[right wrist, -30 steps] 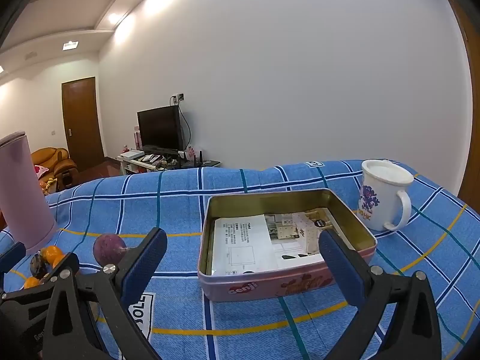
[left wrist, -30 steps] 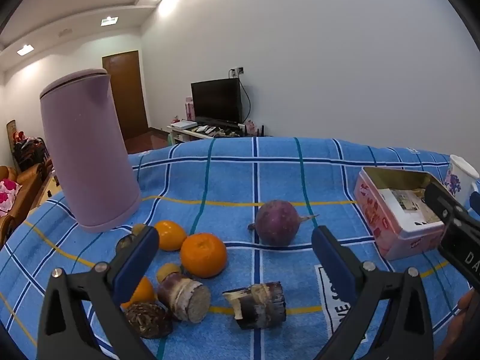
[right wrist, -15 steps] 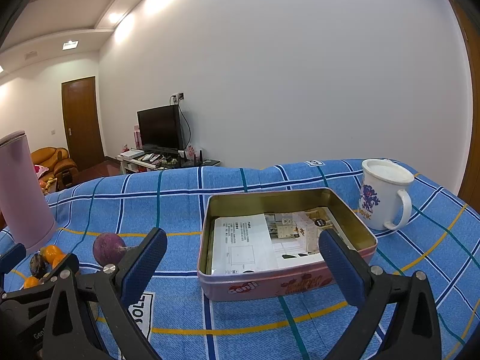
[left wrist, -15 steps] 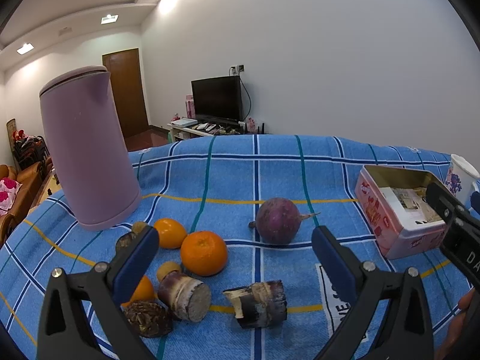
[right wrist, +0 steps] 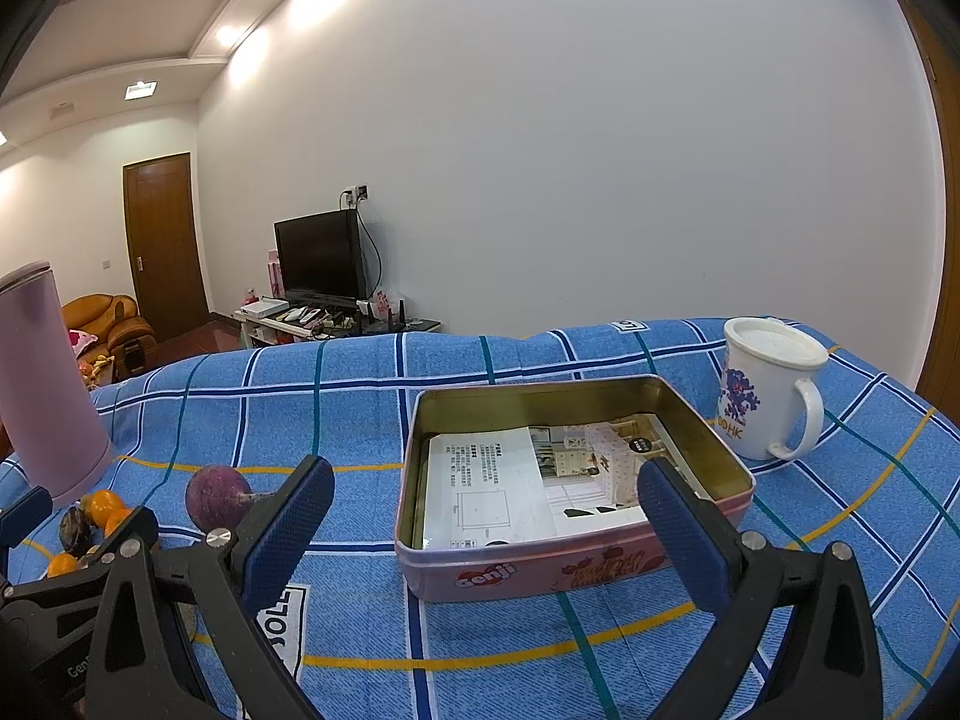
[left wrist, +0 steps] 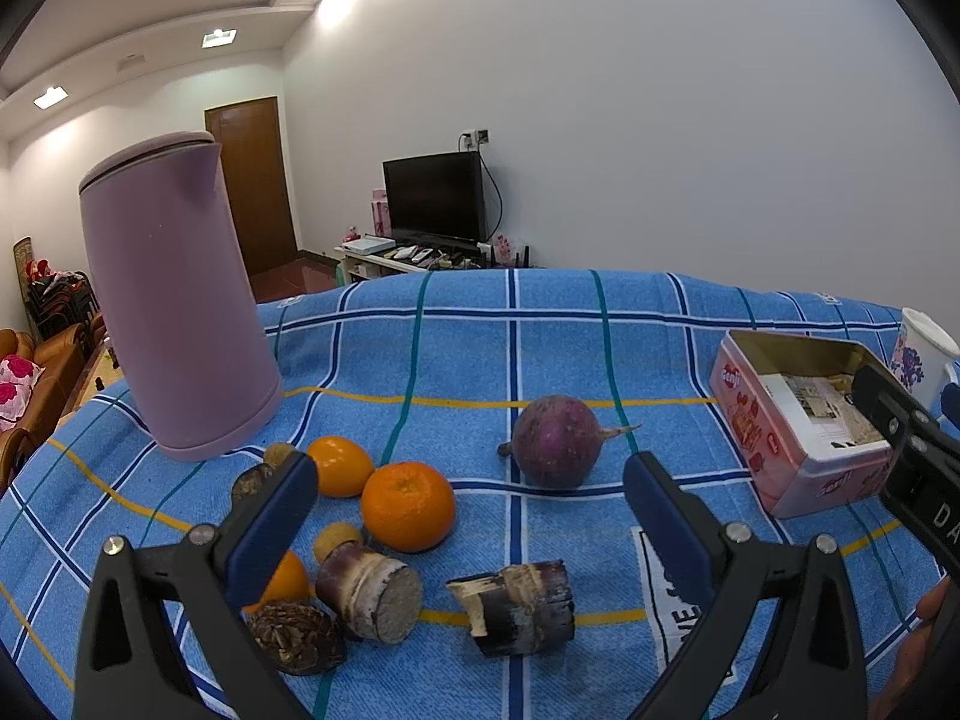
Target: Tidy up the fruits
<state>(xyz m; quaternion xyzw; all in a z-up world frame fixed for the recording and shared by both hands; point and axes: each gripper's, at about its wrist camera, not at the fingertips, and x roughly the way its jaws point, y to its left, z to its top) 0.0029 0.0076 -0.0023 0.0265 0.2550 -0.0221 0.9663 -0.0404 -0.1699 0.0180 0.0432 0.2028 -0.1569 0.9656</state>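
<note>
Nothing picked yet: left gripper [left wrist: 465,501] and right gripper [right wrist: 486,507] gape empty; next, close on the near orange [left wrist: 408,505] for the tin [right wrist: 573,567]

Oranges [left wrist: 407,506] clustered beside purple fruit [left wrist: 555,441]

Bright, even light from ceiling lamps [left wrist: 219,37] at 11 o'clock; sharp focus, soft shadows, fisheye-bent dark corners.

Blue cloth [left wrist: 456,360] checked with white, navy, teal and yellow lines. Lilac jug [left wrist: 174,300]. Orange tangerine [left wrist: 408,507]. Purple round root [left wrist: 555,441]. Pink tin [right wrist: 570,570], gold inside. White mug [right wrist: 762,390] with blue print. Blue-padded black fingers [left wrist: 666,516].
</note>
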